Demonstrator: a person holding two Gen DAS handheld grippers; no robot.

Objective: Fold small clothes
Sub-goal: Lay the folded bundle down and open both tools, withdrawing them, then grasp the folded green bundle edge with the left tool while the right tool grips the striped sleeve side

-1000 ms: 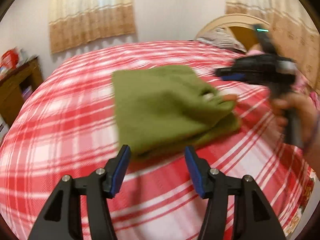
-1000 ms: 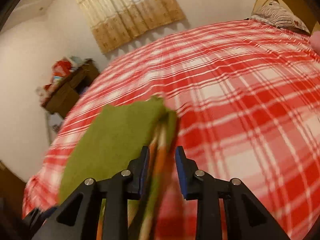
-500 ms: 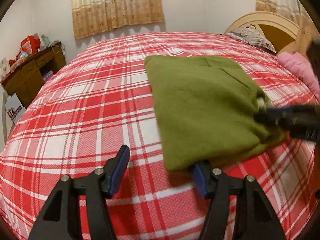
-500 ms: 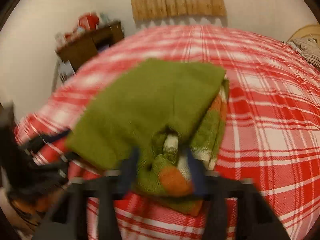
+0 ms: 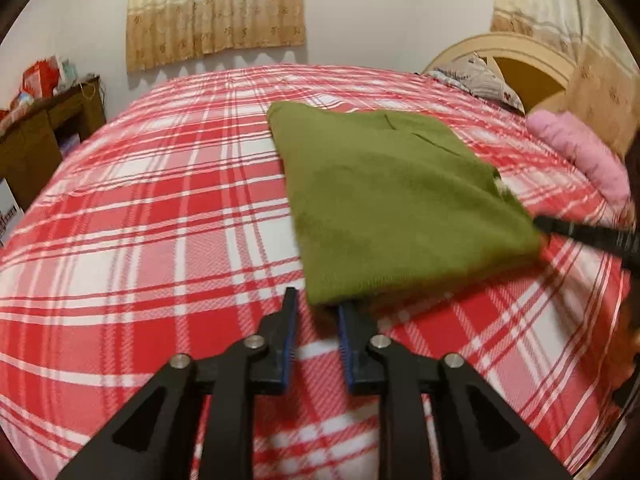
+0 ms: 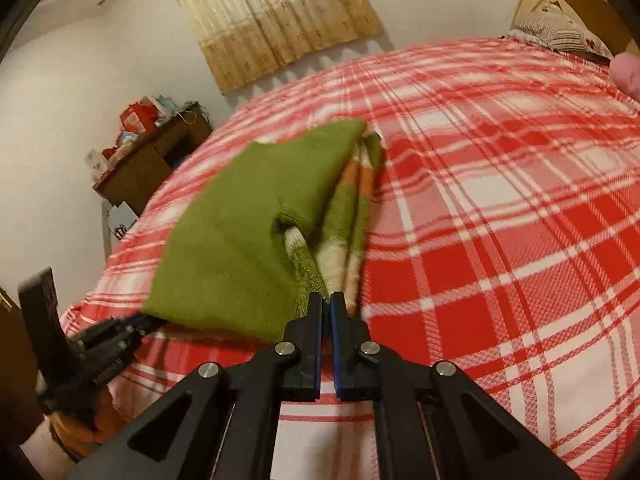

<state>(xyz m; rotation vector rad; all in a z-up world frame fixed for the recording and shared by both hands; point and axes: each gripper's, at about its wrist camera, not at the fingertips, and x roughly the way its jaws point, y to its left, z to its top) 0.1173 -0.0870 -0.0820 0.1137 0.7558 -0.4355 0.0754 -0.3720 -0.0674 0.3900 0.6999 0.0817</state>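
Note:
A folded green knitted garment (image 5: 392,200) with orange and white stripes inside lies on the red plaid bed (image 5: 140,220). My left gripper (image 5: 316,304) is at its near corner. Its jaws are closing, the corner lies between them over the right fingertip, and a gap still shows beside the left pad. In the right wrist view my right gripper (image 6: 326,300) is shut on the garment (image 6: 240,248) at its striped edge. The left gripper (image 6: 132,324) shows there at the cloth's lower left corner. The right gripper (image 5: 560,232) reaches the cloth's right corner in the left wrist view.
A pink bundle (image 5: 580,152) and a patterned pillow (image 5: 476,80) lie near the headboard (image 5: 520,52) at the right. A wooden desk (image 5: 40,128) with clutter stands left of the bed. Curtains (image 5: 216,8) hang on the far wall.
My left jaws have narrowed around the garment's near corner. The right gripper has moved along the garment and shut on its striped edge.

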